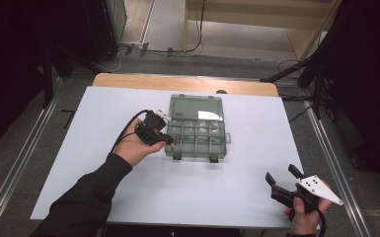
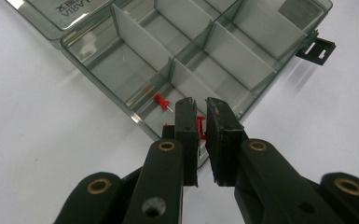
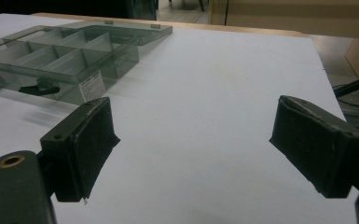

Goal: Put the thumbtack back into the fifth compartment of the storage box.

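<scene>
Here the left gripper [image 2: 201, 109] hangs over the near-left corner compartment of the open smoke-grey organiser box [image 1: 196, 128], jaws pinched narrow on a red pushpin [image 2: 201, 128], while a second red pushpin [image 2: 162, 101] lies on that compartment's floor at about ten o'clock from the jaw tips. The right gripper [image 1: 282, 176] rests over the white table [image 1: 103, 106] at roughly four o'clock from the box, well apart from it, jaws spread wide and holding nothing.

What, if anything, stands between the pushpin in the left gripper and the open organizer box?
Nothing visible does. The left gripper holds a red pushpin at the near corner of the open organizer box, where another red pushpin already lies.
</scene>
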